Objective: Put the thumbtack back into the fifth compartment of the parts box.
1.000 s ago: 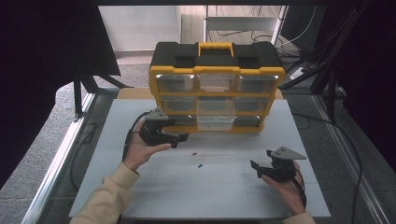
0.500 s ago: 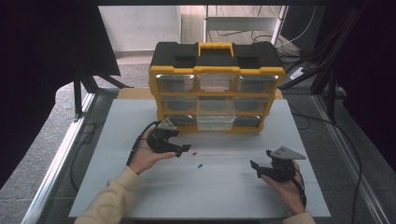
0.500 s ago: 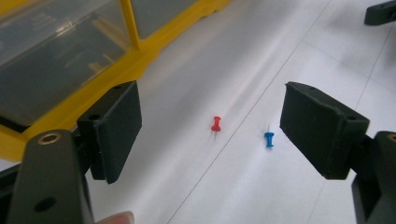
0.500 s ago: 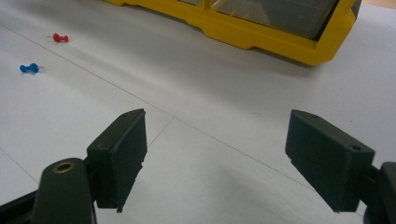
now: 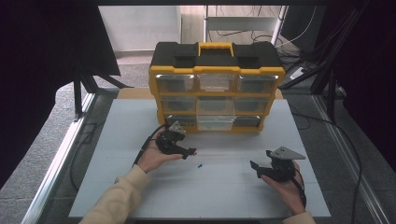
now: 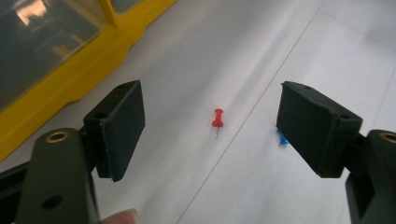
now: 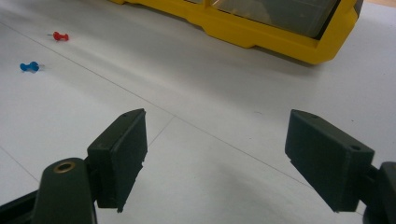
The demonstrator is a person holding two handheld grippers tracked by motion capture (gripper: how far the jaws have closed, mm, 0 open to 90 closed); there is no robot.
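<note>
A red pushpin (image 6: 217, 119) lies on the white table, seen in the gap between the jaws of my left gripper (image 6: 212, 100). Those jaws stand open and have just been closing a little; neither pad touches the pin. A blue pushpin (image 6: 281, 139) peeks out from behind the right-hand jaw. In the high view my left gripper (image 5: 189, 151) hovers low just left of the red pin (image 5: 195, 153), with the blue pin (image 5: 200, 165) a little nearer the person. My right gripper (image 5: 255, 166) rests open at the right with nothing between its jaws (image 7: 215, 163); both pins (image 7: 60, 36) (image 7: 29, 66) lie far off to its left.
A yellow and black drawer organizer (image 5: 215, 93) with clear drawers stands at the back of the white table (image 5: 140, 196). Its yellow base (image 6: 70, 79) runs close by the left gripper. Cables and metal frame rails lie beyond the table's edges.
The left hand has moved right and down, toward the pins on the table. The right hand has stayed where it was.
</note>
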